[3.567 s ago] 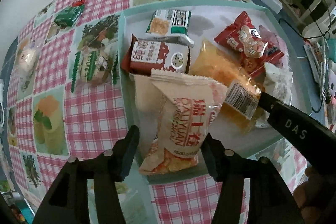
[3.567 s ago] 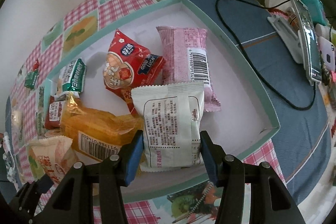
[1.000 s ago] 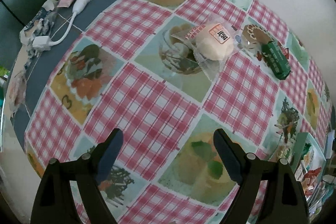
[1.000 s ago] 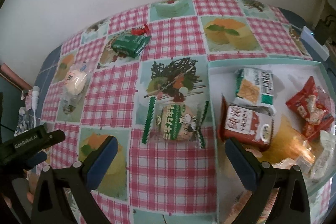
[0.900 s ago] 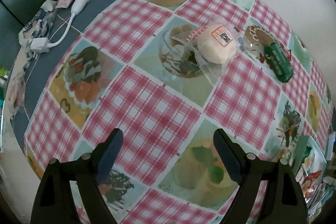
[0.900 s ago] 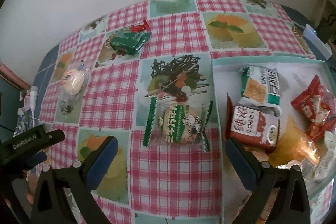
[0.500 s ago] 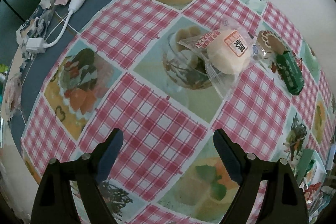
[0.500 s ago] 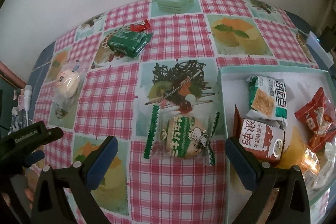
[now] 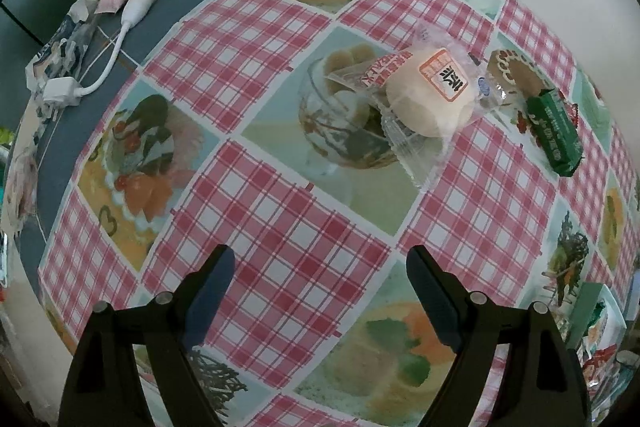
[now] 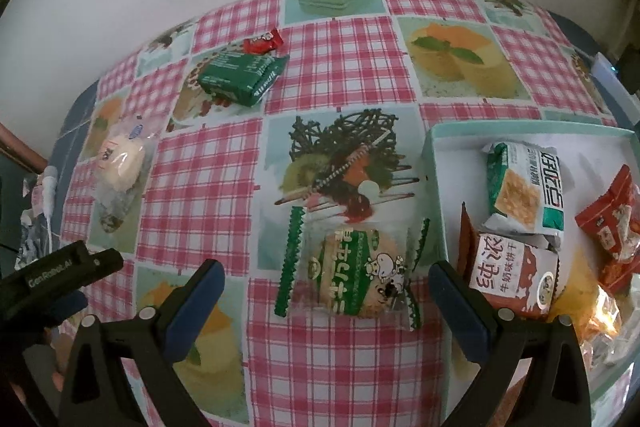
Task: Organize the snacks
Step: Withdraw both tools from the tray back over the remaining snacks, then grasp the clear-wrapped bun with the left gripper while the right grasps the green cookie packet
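Both grippers empty, jaws wide. Left gripper [image 9: 320, 291] hangs over bare checked cloth on the counter [image 9: 280, 227]; right gripper [image 10: 326, 301] has the green-striped cookie packet [image 10: 352, 281] roughly between its fingers, not pinched.

Still loose on the counter:
- cookie packet, just beside the tray [image 10: 434, 163], at its 9 o'clock
- clear-wrapped white bun [image 9: 430, 101], at 1 o'clock from the left gripper, well apart
- dark green packet [image 9: 554, 131] further out past the bun, small red candy [image 10: 262, 43] next to it

Tray already holds several packets, crowded along its near side.

Suggested for this step:
- Right: settle lower, centre on the cookie disc, not the crinkled end seals; close across the body. Film is slippery, so grip firmly but don't crush the biscuit.
- Lift clear of the tray wall before crossing over; drop into the open far part.
- Left: go for the bun; grip across the bun itself, since loose wrapper will slide out.
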The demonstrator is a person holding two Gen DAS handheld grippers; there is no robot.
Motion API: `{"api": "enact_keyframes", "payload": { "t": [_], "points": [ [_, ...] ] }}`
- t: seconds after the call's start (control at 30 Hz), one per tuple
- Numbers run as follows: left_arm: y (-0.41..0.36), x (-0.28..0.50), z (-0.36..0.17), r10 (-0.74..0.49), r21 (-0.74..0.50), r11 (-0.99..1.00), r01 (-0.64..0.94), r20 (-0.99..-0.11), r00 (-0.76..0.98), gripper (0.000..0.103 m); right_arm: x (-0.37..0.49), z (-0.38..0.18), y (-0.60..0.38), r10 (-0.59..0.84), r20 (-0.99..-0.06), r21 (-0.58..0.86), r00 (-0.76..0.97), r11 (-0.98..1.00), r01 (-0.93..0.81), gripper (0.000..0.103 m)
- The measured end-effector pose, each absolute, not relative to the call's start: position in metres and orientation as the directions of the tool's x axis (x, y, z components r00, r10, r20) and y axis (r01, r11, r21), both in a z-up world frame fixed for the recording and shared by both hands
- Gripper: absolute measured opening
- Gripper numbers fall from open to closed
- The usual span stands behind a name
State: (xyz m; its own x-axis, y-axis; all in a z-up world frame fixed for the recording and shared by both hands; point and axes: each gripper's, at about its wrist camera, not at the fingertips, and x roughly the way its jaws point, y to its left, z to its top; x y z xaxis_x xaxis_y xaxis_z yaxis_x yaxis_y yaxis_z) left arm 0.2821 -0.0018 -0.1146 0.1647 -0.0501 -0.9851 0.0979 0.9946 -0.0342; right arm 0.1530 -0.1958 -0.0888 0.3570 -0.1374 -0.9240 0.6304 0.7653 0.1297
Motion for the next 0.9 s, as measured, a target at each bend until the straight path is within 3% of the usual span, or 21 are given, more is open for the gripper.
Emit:
{"api": "enact_keyframes", "payload": {
  "t": [0.37,0.47,0.57,0.9],
  "points": [
    [0.016,0.306,-0.105,-0.075,-0.057,0.994,0.095,-0.977,0.199,0.088,0.167,-0.097,-0.202,-0.094,-0.913,0.187,0.396,0.769,0.612,0.099],
    [0.022,0.316,-0.101,-0.082,-0.064,0.994,0.092,-0.973,0.215,0.088,0.17,-0.101,-0.201,-0.118,-0.92,0.149,0.373,0.775,0.614,0.091],
    [0.028,0.328,-0.097,-0.099,-0.079,0.992,0.096,-0.968,0.232,0.088,0.174,-0.106,-0.199,-0.122,-0.929,0.119,0.348,0.794,0.596,0.088],
    [0.033,0.352,-0.083,-0.168,-0.139,0.982,0.125,-0.949,0.266,0.088,0.188,-0.117,-0.175,-0.152,-0.953,-0.017,0.263,0.891,0.453,0.088]
  ]
}}
